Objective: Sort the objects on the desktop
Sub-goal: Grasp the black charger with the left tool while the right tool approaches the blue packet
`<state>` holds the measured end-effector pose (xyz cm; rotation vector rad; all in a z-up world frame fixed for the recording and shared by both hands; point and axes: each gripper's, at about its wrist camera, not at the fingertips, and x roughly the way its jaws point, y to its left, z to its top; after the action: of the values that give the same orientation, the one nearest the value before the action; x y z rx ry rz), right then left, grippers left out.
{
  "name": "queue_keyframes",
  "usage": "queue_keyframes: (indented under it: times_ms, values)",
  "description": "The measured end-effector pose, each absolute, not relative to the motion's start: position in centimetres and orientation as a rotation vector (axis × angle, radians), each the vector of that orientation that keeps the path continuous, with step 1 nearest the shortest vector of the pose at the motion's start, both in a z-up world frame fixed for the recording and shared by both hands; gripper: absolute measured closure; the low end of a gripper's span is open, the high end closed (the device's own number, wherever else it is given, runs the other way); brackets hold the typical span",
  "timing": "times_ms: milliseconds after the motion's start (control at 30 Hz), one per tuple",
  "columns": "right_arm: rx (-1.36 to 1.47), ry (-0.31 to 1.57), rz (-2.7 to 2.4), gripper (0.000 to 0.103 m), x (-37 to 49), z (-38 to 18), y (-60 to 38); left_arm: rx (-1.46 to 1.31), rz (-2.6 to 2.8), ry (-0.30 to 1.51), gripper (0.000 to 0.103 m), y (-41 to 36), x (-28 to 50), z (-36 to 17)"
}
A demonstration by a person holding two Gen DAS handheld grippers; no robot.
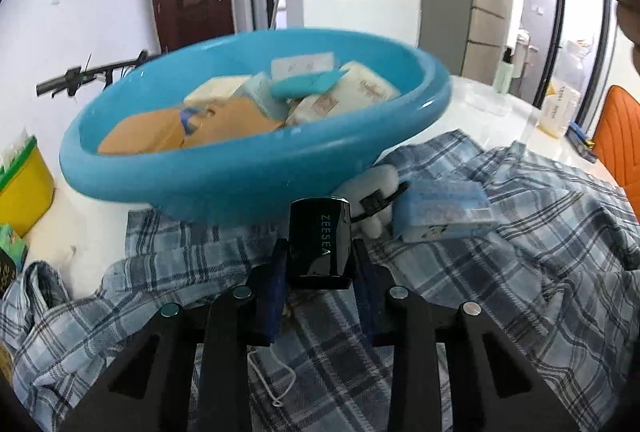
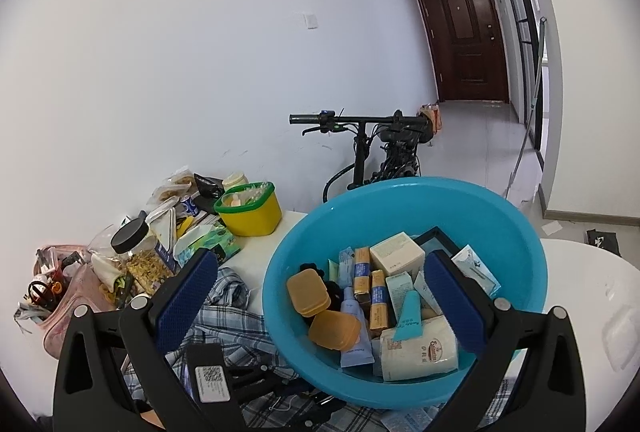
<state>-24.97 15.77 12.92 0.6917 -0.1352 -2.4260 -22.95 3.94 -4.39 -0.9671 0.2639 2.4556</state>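
Note:
My left gripper (image 1: 320, 258) is shut on a small glossy black box (image 1: 322, 240) printed ZEESEA, just above the blue plaid cloth (image 1: 520, 244). Right behind it stands the blue plastic basin (image 1: 240, 176), filled with several cartons, tubes and orange cases. A pale blue tissue packet (image 1: 440, 210) and a white object with a black clip (image 1: 374, 192) lie on the cloth to the right of the box. In the right wrist view, my right gripper (image 2: 320, 300) hangs open over the near left side of the basin (image 2: 400, 208), with nothing between its fingers.
A yellow tub (image 2: 252, 212) with a green rim, a snack jar (image 2: 140, 256), a green tissue box (image 2: 212, 244) and a pink pouch (image 2: 64, 304) crowd the table's left. An orange chair (image 1: 620, 140) and a bottle (image 1: 505, 72) stand far right. A bicycle (image 2: 372, 148) leans by the wall.

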Motion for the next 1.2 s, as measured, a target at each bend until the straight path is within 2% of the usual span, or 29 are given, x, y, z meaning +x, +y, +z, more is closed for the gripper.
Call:
queue_keyframes:
  times_ms: [267, 367, 500, 667, 833, 900, 967, 1033, 1133, 1200]
  values:
    - [0.646, -0.074, -2.366, 0.000, -22.5, 14.0, 15.7, -0.954, 2.426, 0.212, 0.071, 3.3, -22.9, -3.9]
    - [0.685, 0.015, -2.360, 0.000, -21.3, 13.0, 16.4, -0.947, 2.423, 0.181, 0.071, 3.0, -22.9, -3.8]
    - [0.726, 0.116, -2.391, 0.000, -19.8, 9.6, 19.0, -0.956, 2.424, 0.143, 0.071, 2.5, -23.1, -3.9]
    - [0.871, 0.079, -2.407, 0.000, -21.2, 4.2, 21.7, -0.952, 2.429, 0.157, 0.071, 2.6, -22.9, -3.9]
    - [1.027, 0.299, -2.345, 0.000, -22.3, -1.9, 19.4, -0.956, 2.426, 0.148, 0.071, 2.6, -23.0, -3.9]
    - [1.063, 0.306, -2.325, 0.006, -22.6, -2.9, 19.2, -0.958, 2.428, 0.153, 0.071, 2.7, -23.0, -4.0]
    - [1.080, 0.312, -2.323, 0.018, -22.8, -3.2, 19.3, -0.953, 2.427, 0.162, 0.071, 2.8, -22.9, -3.9]
    - [1.110, 0.304, -2.311, 0.025, -22.9, -3.7, 19.4, -0.958, 2.428, 0.175, 0.071, 3.0, -22.8, -4.0]
    - [1.145, 0.338, -2.299, 0.025, -23.1, -4.6, 19.2, -0.961, 2.425, 0.180, 0.071, 3.1, -22.8, -4.1]
    - [1.162, 0.343, -2.293, 0.031, -23.2, -5.1, 19.1, -0.962, 2.428, 0.177, 0.071, 3.0, -22.8, -4.1]
